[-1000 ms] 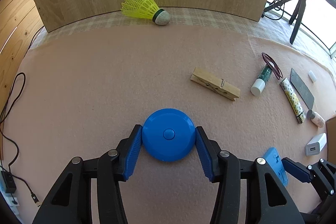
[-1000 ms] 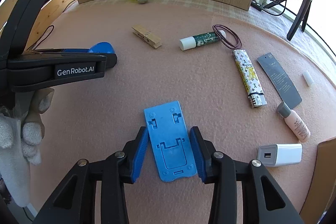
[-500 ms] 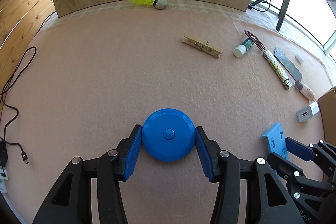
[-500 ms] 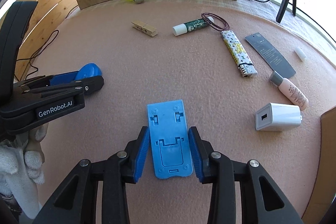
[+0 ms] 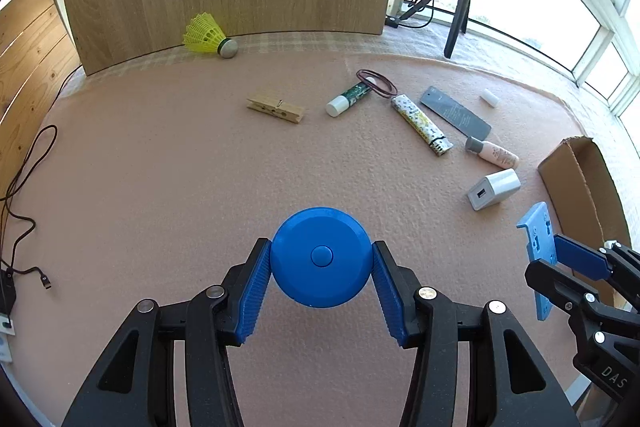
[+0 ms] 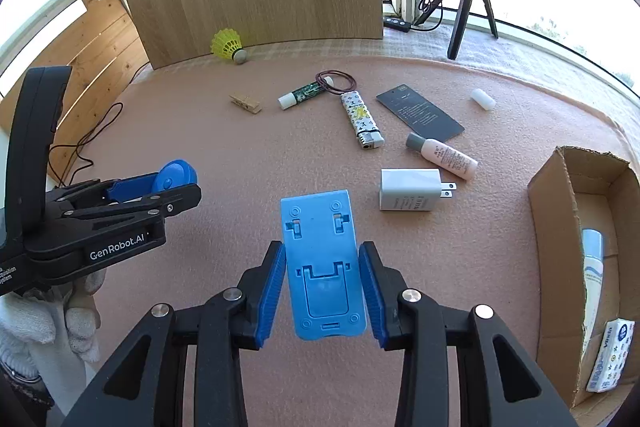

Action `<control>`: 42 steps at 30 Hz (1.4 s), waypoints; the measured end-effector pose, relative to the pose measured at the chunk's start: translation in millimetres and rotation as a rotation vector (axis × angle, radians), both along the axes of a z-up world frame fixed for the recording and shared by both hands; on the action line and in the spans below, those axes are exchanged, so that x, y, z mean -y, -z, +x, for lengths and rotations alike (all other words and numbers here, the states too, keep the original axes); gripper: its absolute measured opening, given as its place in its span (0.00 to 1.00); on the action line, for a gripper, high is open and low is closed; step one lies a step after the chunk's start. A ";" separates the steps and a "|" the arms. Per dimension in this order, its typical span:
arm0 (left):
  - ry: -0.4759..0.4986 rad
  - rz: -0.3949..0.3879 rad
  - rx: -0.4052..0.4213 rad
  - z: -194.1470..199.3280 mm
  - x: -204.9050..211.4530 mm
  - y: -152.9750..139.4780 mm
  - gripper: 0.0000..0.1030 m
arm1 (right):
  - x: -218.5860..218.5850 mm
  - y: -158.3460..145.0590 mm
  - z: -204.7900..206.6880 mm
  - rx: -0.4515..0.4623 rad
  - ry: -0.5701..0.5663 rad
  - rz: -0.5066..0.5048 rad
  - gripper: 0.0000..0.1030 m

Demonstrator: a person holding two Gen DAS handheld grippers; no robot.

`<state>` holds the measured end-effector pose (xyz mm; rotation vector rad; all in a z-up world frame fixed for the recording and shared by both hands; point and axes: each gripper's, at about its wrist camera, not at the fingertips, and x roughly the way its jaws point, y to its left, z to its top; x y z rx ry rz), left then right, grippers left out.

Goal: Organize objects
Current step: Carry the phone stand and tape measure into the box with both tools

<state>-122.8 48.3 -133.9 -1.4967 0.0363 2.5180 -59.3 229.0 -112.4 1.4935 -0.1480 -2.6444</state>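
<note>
The left gripper [image 5: 322,283] is clamped on a round blue plastic disc with a small centre button [image 5: 321,257], its ribbed blue pads pressed against the disc's two sides, holding it clear above the pink felt mat [image 5: 160,167]. The right gripper [image 6: 323,291] grips a flat light-blue plastic phone stand [image 6: 322,267] by its long edges, also off the mat, with the stand's upper end sticking out past the fingertips. A white-gloved hand [image 6: 84,303] carries the left tool.

To the right sits an open brown cardboard box [image 6: 552,203], holding a white tube and a small patterned packet. Scattered on the mat lie a white plug adapter [image 6: 408,189], a small pink bottle with a grey cap [image 6: 444,155], a patterned lighter [image 6: 360,121], a dark grey card [image 6: 420,113], a green lip balm stick [image 6: 302,95] touching a loop of dark red elastic bands [image 6: 336,82], a wooden clothes peg [image 6: 245,103] and, by the wooden board at the back, a yellow shuttlecock [image 6: 230,46].
</note>
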 end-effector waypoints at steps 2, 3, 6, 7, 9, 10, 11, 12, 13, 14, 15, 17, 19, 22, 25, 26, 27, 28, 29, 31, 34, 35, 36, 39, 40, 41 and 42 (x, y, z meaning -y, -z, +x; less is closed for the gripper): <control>0.032 0.005 -0.018 3.1 -18.4 -8.5 0.52 | -19.6 -9.3 8.5 -0.016 0.033 -0.001 0.33; 0.049 0.007 -0.026 4.6 -29.6 -12.5 0.52 | -30.9 -13.2 13.6 -0.024 0.053 -0.003 0.33; 0.107 0.017 -0.046 9.5 -64.3 -22.4 0.52 | -63.7 -25.9 27.6 -0.047 0.114 -0.006 0.33; 0.127 0.020 -0.052 11.7 -76.3 -25.2 0.52 | -74.6 -29.6 32.6 -0.053 0.134 -0.004 0.33; 0.169 0.024 -0.066 16.7 -102.0 -31.3 0.52 | -95.0 -35.5 42.3 -0.061 0.171 0.003 0.33; 0.189 0.027 -0.072 17.8 -114.4 -34.1 0.52 | -104.4 -38.2 47.1 -0.064 0.188 0.008 0.33; 0.210 0.029 -0.078 19.7 -128.3 -37.3 0.52 | -114.6 -40.8 51.9 -0.068 0.206 0.013 0.33; 0.230 0.034 -0.082 21.0 -140.9 -40.0 0.52 | -124.2 -42.9 56.8 -0.071 0.222 0.017 0.33; 0.249 0.039 -0.084 21.9 -153.0 -42.0 0.52 | -133.3 -44.2 61.5 -0.073 0.238 0.023 0.33; 0.268 0.045 -0.086 23.1 -165.0 -44.0 0.52 | -142.7 -45.3 66.5 -0.074 0.255 0.030 0.33; 0.287 0.048 -0.089 24.3 -177.7 -45.7 0.52 | -151.4 -45.9 70.8 -0.074 0.269 0.035 0.33; 0.324 0.050 -0.099 27.3 -201.4 -49.5 0.52 | -166.9 -45.2 79.0 -0.073 0.297 0.042 0.33; 0.358 0.055 -0.105 30.6 -224.1 -52.8 0.52 | -181.6 -43.6 85.7 -0.070 0.323 0.047 0.33; 0.402 0.058 -0.106 34.4 -255.7 -54.4 0.52 | -201.1 -40.0 94.7 -0.063 0.354 0.050 0.33; 0.432 0.062 -0.104 37.2 -283.3 -53.7 0.52 | -217.0 -35.4 101.3 -0.052 0.378 0.047 0.33; 0.441 0.061 -0.105 38.4 -292.4 -53.3 0.52 | -221.1 -34.3 102.5 -0.049 0.383 0.047 0.33; 0.449 0.060 -0.104 39.2 -300.3 -52.4 0.52 | -225.1 -33.4 104.5 -0.047 0.389 0.047 0.33; 0.456 0.060 -0.104 39.5 -306.8 -51.6 0.52 | -228.4 -32.4 105.2 -0.044 0.393 0.047 0.33; 0.463 0.058 -0.103 39.4 -313.1 -50.6 0.52 | -230.5 -30.9 104.6 -0.041 0.394 0.046 0.33; 0.473 0.056 -0.100 39.3 -323.0 -48.5 0.52 | -235.0 -28.7 105.4 -0.036 0.397 0.044 0.33; 0.485 0.049 -0.101 39.5 -335.1 -46.7 0.52 | -238.9 -26.9 105.5 -0.032 0.399 0.043 0.33; 0.489 0.048 -0.102 39.6 -338.3 -46.1 0.52 | -239.9 -26.5 105.9 -0.031 0.400 0.042 0.33; 0.491 0.045 -0.102 39.0 -340.5 -45.5 0.52 | -240.5 -25.8 106.1 -0.030 0.400 0.042 0.33; 0.495 0.040 -0.104 37.8 -345.7 -45.1 0.52 | -242.9 -25.1 107.1 -0.029 0.401 0.041 0.33; 0.502 0.038 -0.100 37.8 -347.4 -45.1 0.52 | -243.5 -25.0 106.7 -0.030 0.397 0.039 0.34; 0.510 0.037 -0.092 37.5 -349.6 -44.5 0.52 | -243.6 -25.1 106.3 -0.033 0.385 0.030 0.34; 0.511 0.040 -0.090 37.1 -350.3 -44.6 0.53 | -243.2 -25.2 106.2 -0.037 0.377 0.022 0.36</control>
